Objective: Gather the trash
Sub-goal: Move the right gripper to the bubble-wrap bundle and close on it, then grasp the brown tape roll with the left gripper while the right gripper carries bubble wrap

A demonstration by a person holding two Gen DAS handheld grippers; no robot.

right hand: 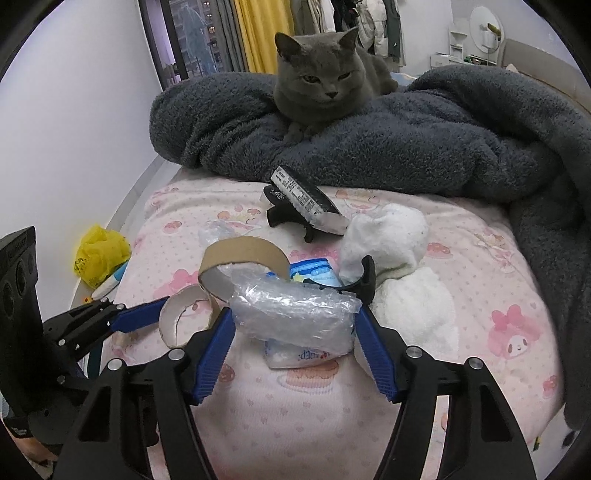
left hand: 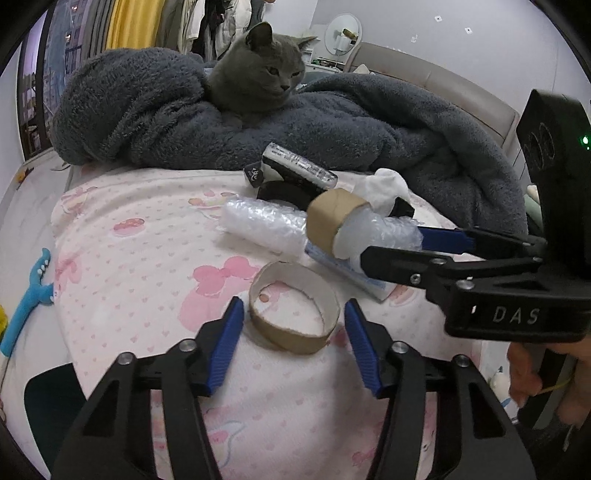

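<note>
Looking down both wrists, I see a bed [left hand: 129,277] under a white sheet printed with pink cartoon figures. There is no bench here. A dark grey fleece blanket [right hand: 406,147] is heaped along the far side, and one grey cat [right hand: 321,74] lies on it, facing me. Behind it are a dark window [right hand: 192,33], a yellow curtain [right hand: 258,33], a rail of hanging clothes [right hand: 354,18], a round white mirror [right hand: 484,26] and a beige padded headboard [left hand: 461,88]. On the floor beside the bed lie one crumpled yellow plastic bag [right hand: 98,254] and one blue plastic toy [left hand: 27,295].

The trash sits on the sheet in front of the blanket. I count two brown cardboard rings:
- The flat cardboard ring [left hand: 291,338] lies nearest.
- The second cardboard ring [left hand: 328,218] leans on the pile behind it.

There are two clear bubble-wrap bundles, the near bubble-wrap bundle [right hand: 295,317] and the far bubble-wrap roll [left hand: 258,229]. One blue-and-white tissue pack [right hand: 314,273] lies under the near bundle. I also count two white fluffy cloth lumps [right hand: 391,236], touching each other, and one black item in a clear tube package [right hand: 306,195].

My left claw [left hand: 293,306] is spread around the flat ring, with a sliver of sheet showing on each side. My right claw [right hand: 295,314] pinches the near bundle, its blue pads [right hand: 218,343] against both ends.
</note>
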